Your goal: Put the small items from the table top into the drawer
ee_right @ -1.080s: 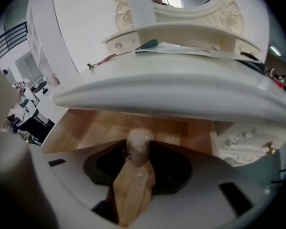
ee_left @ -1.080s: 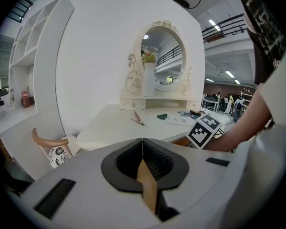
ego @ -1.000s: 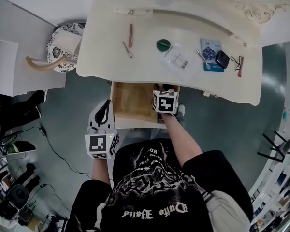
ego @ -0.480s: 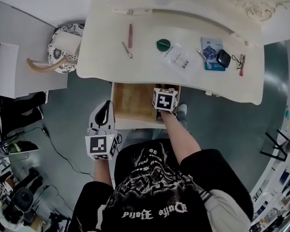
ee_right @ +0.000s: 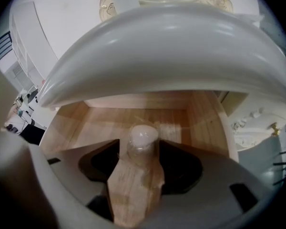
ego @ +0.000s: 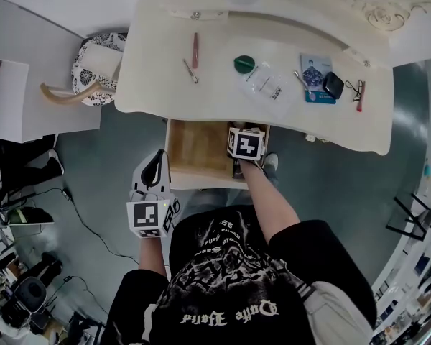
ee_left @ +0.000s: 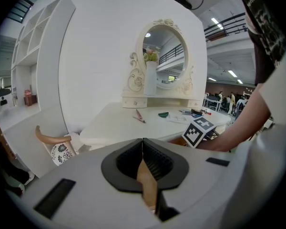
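Note:
The wooden drawer (ego: pixel 194 149) stands pulled out under the cream dressing table (ego: pixel 158 85). My right gripper (ego: pixel 243 131) reaches into its right side. In the right gripper view its jaws (ee_right: pixel 142 149) are opening around a small white item in clear wrap (ee_right: pixel 143 136) over the drawer floor (ee_right: pixel 109 120). My left gripper (ego: pixel 155 165) hangs shut and empty left of the drawer, pads together (ee_left: pixel 142 149). On the table top lie a red pen (ego: pixel 195 50), a small metal piece (ego: pixel 191 71), a green lid (ego: pixel 244 64), a clear packet (ego: pixel 266 83), a blue card (ego: pixel 315 77) and a black case (ego: pixel 332 85).
A stool with a patterned cushion (ego: pixel 97 67) stands left of the table. The table's curved front edge (ee_right: pixel 171 46) overhangs the drawer. An oval mirror (ee_left: pixel 162 61) and a vase (ee_left: pixel 149 78) stand at the table's back. Cables lie on the floor at the left.
My right gripper has shifted slightly farther into the drawer, toward the table. My left gripper has stayed where it was.

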Available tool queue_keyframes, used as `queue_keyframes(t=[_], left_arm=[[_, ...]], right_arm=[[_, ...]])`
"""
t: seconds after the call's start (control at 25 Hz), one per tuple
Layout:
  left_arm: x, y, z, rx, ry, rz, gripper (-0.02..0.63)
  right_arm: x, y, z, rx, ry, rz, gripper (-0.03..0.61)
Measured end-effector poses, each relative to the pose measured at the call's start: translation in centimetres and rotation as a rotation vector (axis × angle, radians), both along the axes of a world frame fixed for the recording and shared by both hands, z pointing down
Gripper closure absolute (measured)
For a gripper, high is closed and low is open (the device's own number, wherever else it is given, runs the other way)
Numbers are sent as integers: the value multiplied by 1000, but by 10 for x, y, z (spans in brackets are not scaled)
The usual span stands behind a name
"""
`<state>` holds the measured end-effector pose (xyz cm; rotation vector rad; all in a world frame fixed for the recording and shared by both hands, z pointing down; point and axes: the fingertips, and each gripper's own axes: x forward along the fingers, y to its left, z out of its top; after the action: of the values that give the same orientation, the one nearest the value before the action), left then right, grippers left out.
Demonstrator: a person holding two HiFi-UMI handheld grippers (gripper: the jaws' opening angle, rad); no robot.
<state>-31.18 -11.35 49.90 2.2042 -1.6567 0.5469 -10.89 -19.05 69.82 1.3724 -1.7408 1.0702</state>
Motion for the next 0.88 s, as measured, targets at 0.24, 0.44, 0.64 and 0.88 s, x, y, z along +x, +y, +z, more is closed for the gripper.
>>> queue_keyframes(t=[0.24,0.44,0.64,0.88], left_arm=[[3,2,-1,9,18,-2,598],[10,2,-3,25,37,12,598],[17,0,-4,38,56,26,598],[24,-5,-8,55,88,38,598]], right_arm=[[-6,1,-11,15,-47,-22,290],[-10,4,-27,44,-76,-38,278],[-13,12,-42,48,-99,-67,278],[-19,14,-76,115,-141,-128,278]])
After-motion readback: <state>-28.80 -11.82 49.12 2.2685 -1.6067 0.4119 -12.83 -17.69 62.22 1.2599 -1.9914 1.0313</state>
